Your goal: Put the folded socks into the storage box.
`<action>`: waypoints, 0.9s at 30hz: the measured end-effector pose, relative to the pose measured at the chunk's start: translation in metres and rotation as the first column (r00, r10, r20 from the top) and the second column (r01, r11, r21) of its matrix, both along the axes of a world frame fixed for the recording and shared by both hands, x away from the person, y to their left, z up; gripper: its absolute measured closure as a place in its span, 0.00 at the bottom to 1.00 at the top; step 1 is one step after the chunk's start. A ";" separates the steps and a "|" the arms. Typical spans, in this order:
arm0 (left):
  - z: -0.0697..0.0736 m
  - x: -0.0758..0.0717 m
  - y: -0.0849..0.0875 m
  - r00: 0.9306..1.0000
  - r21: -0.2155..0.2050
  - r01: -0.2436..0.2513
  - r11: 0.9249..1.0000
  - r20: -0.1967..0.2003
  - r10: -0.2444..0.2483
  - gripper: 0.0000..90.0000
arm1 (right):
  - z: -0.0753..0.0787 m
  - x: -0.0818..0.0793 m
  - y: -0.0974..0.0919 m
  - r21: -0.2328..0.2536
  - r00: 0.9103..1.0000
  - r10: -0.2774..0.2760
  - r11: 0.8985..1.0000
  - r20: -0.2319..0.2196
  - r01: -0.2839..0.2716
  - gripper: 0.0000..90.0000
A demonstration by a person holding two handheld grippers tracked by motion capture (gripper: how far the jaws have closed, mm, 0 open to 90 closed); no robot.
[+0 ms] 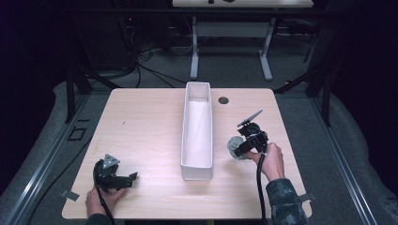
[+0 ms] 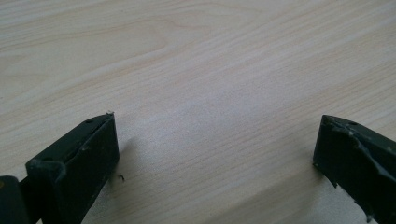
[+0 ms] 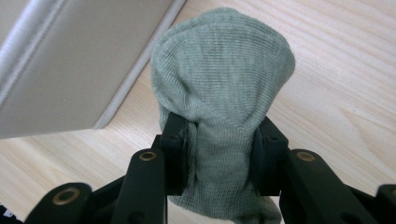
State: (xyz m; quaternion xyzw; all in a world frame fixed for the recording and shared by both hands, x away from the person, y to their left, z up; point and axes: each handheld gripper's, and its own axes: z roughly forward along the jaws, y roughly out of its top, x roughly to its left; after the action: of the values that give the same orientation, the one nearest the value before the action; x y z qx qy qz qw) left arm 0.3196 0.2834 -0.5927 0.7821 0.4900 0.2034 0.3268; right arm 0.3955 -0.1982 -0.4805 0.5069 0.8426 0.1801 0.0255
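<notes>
Pinched between the right gripper (image 3: 219, 154) jaws, a grey-green sock (image 3: 224, 88) is held beside the white bin (image 1: 197, 136) (likely its destination); the left gripper (image 2: 215, 154) is left wide open, empty.

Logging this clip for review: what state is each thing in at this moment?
Right gripper: shut on the rolled grey sock.
Rolled grey sock: bunched, pinched between the jaws, beside the bin.
Left gripper: open, nothing between its jaws, low over the table.
White bin: upright, open-topped, mid-table.
</notes>
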 end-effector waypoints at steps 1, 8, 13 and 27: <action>0.000 0.000 0.000 1.000 -0.003 0.000 1.000 -0.002 0.000 0.00 | 0.001 0.000 0.000 -0.002 1.000 0.004 1.000 0.004 -0.004 0.70; 0.000 0.000 0.000 1.000 -0.002 0.003 1.000 -0.003 -0.003 0.00 | 0.015 -0.001 -0.001 0.005 1.000 0.008 1.000 0.013 -0.008 0.70; 0.000 0.000 0.000 1.000 -0.002 0.003 1.000 -0.003 -0.003 0.00 | 0.022 -0.002 -0.001 0.006 1.000 0.013 1.000 0.010 -0.013 0.70; 0.000 0.000 0.000 1.000 -0.002 0.003 1.000 -0.002 -0.003 0.00 | 0.040 -0.002 0.008 -0.001 0.999 0.048 0.999 0.011 -0.048 0.70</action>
State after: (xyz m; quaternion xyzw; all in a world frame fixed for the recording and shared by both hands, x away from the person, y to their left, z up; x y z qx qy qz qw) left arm 0.3194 0.2831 -0.5926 0.7828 0.4895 0.2016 0.3271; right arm 0.3934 -0.1902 -0.4403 0.4853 0.8545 0.1832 0.0262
